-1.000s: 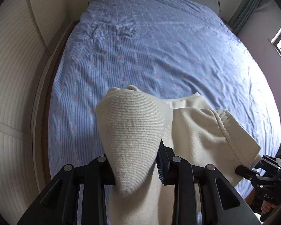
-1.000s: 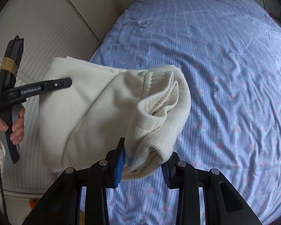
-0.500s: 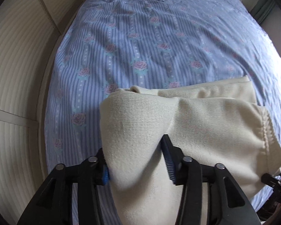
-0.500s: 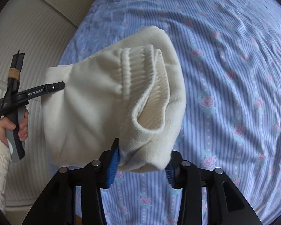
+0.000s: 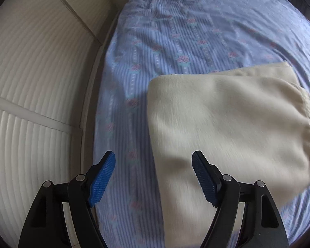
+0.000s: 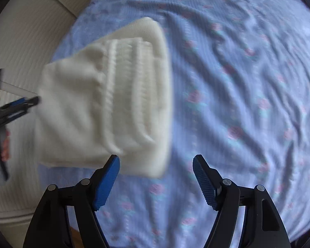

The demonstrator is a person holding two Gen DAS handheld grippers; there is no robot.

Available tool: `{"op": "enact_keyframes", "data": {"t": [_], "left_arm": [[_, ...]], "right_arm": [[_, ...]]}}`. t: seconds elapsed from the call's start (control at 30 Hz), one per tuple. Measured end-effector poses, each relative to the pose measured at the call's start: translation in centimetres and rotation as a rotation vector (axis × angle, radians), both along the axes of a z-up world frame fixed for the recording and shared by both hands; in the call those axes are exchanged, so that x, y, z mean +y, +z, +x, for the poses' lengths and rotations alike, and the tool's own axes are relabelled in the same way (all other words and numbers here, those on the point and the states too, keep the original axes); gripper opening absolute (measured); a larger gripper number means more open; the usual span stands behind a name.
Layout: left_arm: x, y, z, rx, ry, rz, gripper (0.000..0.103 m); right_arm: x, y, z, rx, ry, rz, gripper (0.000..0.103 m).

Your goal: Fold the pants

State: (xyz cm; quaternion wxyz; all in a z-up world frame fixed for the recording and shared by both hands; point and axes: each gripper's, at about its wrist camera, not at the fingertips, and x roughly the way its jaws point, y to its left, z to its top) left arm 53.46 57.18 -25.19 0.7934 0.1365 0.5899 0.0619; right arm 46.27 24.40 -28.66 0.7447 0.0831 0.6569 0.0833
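The cream pants (image 5: 227, 119) lie folded into a flat rectangle on the blue flowered bed sheet (image 5: 186, 37). My left gripper (image 5: 154, 161) is open and empty, hovering at the pants' near left edge. My right gripper (image 6: 156, 164) is open and empty, just in front of the pants (image 6: 105, 103), whose ribbed waistband faces up. The left gripper (image 6: 16, 105) also shows at the pants' left side in the right wrist view.
A cream ribbed wall panel (image 5: 35, 72) runs along the bed's left edge. The bed sheet (image 6: 248, 82) stretches wide to the right of the pants, with wrinkles.
Both grippers have opened and let go of the pants. The pants have dropped flat onto the bed, and both grippers have drawn back a little.
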Motion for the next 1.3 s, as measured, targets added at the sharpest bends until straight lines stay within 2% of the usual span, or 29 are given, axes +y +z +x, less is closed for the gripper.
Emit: {"op": "enact_keyframes", "data": {"t": [0.07,0.17,0.37,0.43,0.57,0.73,1.0,1.3], "left_arm": [[-1.1,1.7,-2.4,-0.035,-0.026,0.022,0.076],[-3.2,4.5,-5.9,-0.078,-0.063,0.003,0.077],[-8.4,11.0,-12.0,-0.158,-0.091,-0.103,0.083],[-10.9,13.1,-13.9,-0.185,-0.108,-0.133,0.084],[-16.7,17.1,-17.4,-0.258,-0.159,-0.125,0.090],[-24.4,21.2,-21.8,-0.351,-0.205,-0.159,0.096],[-36.2,25.9,-28.7,-0.428,-0.191,-0.268,0.101],[-48.3,28.8,-36.8,-0.488,-0.180,-0.302,0.103]], "right_arm": [[-1.3,0.6,-1.1,-0.014,-0.009,0.003,0.072],[-3.0,3.2,-3.2,-0.081,0.000,-0.007,0.072],[-7.4,10.6,-8.4,-0.212,-0.043,0.009,0.076],[-8.6,13.2,-10.2,-0.271,-0.055,0.001,0.080],[-11.4,18.4,-13.6,-0.394,-0.067,-0.051,0.090],[-16.1,23.8,-17.4,-0.496,-0.066,-0.101,0.093],[-25.8,28.2,-23.7,-0.581,-0.072,-0.113,0.093],[-36.5,30.8,-31.0,-0.642,-0.089,-0.096,0.093]]}}
